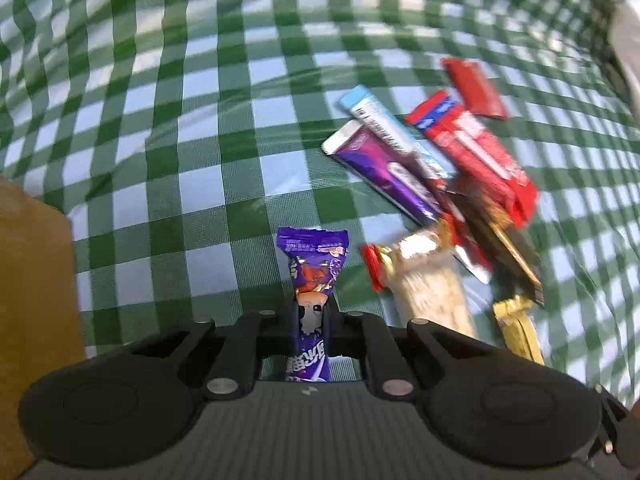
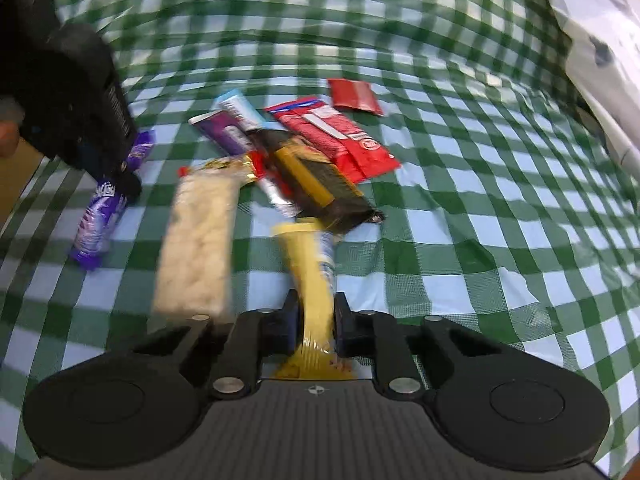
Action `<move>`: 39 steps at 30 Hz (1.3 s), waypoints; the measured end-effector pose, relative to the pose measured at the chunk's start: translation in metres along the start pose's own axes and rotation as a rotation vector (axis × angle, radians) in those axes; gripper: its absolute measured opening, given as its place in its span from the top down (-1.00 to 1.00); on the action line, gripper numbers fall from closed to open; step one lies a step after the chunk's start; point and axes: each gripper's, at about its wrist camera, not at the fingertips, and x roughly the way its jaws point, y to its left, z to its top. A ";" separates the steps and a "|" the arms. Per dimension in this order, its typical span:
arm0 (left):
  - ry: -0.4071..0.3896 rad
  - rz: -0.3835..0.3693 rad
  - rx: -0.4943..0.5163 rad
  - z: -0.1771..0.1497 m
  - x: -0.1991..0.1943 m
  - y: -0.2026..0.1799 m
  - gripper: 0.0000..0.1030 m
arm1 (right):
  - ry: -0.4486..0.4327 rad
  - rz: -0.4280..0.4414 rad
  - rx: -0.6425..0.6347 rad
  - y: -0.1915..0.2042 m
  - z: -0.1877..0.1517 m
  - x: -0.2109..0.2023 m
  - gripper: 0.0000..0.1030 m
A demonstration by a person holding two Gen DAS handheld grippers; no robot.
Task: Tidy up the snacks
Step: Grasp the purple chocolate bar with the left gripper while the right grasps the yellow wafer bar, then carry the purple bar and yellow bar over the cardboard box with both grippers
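My left gripper (image 1: 313,312) is shut on a small purple snack packet (image 1: 314,276), held above the green checked cloth; it also shows in the right wrist view (image 2: 98,220) under the left gripper's body (image 2: 76,108). My right gripper (image 2: 316,316) is shut on a yellow snack packet (image 2: 310,264), also seen in the left wrist view (image 1: 518,328). A heap of snacks lies ahead: a pale rice-cracker bar (image 2: 198,248), a dark bar with a gold stripe (image 2: 320,184), a big red packet (image 2: 340,140), a purple bar (image 1: 384,168) and a light blue bar (image 1: 384,124).
A small red packet (image 2: 354,96) lies just behind the heap. A brown cardboard box (image 1: 32,280) stands at the left. A white plastic bag (image 2: 600,52) lies at the far right on the checked cloth (image 2: 480,240).
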 end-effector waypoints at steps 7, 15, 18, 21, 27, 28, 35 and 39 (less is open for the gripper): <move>-0.080 -0.114 0.007 -0.052 -0.091 0.005 0.78 | -0.070 -0.035 0.197 -0.024 -0.011 -0.053 0.69; -0.169 -0.157 -0.032 -0.132 -0.198 0.051 0.78 | -0.148 0.028 0.248 -0.003 0.007 -0.203 0.69; -0.218 -0.116 -0.049 -0.168 -0.235 0.081 0.78 | -0.176 0.111 0.196 0.064 -0.008 -0.242 0.69; -0.254 -0.074 -0.081 -0.206 -0.265 0.115 0.78 | -0.184 0.211 0.135 0.124 -0.026 -0.281 0.69; -0.284 -0.029 -0.195 -0.277 -0.306 0.183 0.78 | -0.173 0.381 0.027 0.190 -0.032 -0.307 0.69; -0.287 -0.029 -0.213 -0.287 -0.312 0.193 0.78 | -0.171 0.398 0.008 0.189 -0.031 -0.317 0.69; -0.340 -0.008 -0.264 -0.345 -0.337 0.235 0.78 | -0.162 0.452 -0.099 0.213 -0.060 -0.358 0.69; -0.358 -0.025 -0.290 -0.364 -0.344 0.250 0.78 | -0.159 0.439 -0.127 0.238 -0.063 -0.363 0.69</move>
